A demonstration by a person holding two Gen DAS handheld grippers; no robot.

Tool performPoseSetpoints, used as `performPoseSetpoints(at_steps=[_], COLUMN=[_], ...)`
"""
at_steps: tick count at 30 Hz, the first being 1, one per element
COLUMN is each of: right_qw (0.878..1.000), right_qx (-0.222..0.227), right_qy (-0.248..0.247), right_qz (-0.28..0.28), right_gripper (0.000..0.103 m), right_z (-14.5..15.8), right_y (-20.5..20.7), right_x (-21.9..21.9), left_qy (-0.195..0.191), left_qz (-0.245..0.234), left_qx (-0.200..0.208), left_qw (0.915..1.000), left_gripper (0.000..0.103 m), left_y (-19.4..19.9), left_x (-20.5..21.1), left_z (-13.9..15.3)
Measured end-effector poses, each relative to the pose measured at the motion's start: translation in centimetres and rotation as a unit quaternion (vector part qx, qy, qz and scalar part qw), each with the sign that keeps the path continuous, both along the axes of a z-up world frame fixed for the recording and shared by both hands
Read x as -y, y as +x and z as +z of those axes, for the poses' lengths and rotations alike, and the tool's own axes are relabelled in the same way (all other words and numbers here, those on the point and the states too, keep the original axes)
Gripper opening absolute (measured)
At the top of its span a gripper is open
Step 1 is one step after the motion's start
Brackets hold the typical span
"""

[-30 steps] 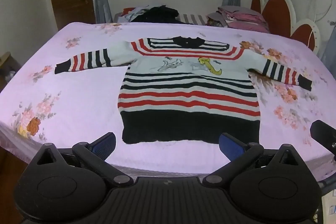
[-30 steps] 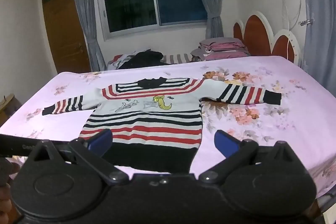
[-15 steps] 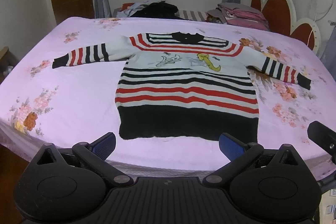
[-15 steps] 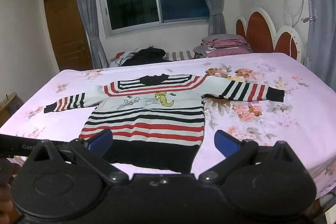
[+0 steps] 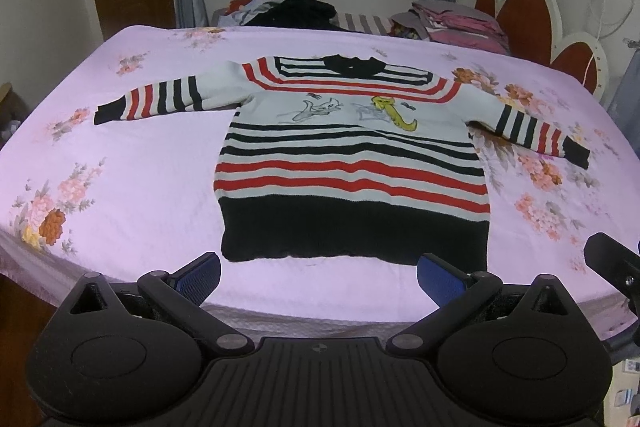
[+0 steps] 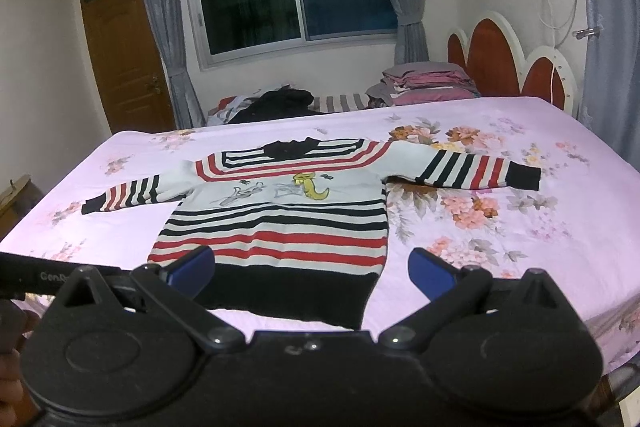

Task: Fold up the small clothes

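Left wrist view, sweater (image 5: 352, 163) flat, hem seemingly near bed (image 5: 120, 195) edge; both hand-held grippers (image 5: 318, 273) (image 6: 312, 269) spread wide, empty

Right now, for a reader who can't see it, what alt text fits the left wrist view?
A striped sweater lies flat, face up, sleeves spread, on a pink flowered bed. The left gripper hangs open at the near edge, holding nothing, just short of the black hem. Piled clothes sit beyond, under a window.
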State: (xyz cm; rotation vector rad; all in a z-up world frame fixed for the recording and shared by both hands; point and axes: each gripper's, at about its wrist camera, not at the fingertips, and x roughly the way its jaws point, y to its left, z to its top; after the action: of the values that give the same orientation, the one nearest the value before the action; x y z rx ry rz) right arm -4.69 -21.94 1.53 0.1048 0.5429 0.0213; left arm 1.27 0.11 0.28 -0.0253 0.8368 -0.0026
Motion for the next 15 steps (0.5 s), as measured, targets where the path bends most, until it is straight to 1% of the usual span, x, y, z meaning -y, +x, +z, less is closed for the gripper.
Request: performPoseSetpoints(at_steps=[13,15], right_qw=[1.000,1.000], right_qx=[-0.005,-0.004], right_qy=[0.001,0.002], right_qz=[-0.002,-0.003], right_gripper=[0.103,0.103], right_z=[-0.4,-0.4], right_y=[0.1,0.2], right_x=[0.2,0.2], left_qy=[0.002,0.001], left_qz=[-0.005,-0.005], left_qx=[-0.004,-0.005], left_qw=[1.0000,1.0000], left_gripper=[0.103,0.103], left_y=[0.2,0.2], left_x=[1.0,0.7], left_z=[-0.3,-0.2])
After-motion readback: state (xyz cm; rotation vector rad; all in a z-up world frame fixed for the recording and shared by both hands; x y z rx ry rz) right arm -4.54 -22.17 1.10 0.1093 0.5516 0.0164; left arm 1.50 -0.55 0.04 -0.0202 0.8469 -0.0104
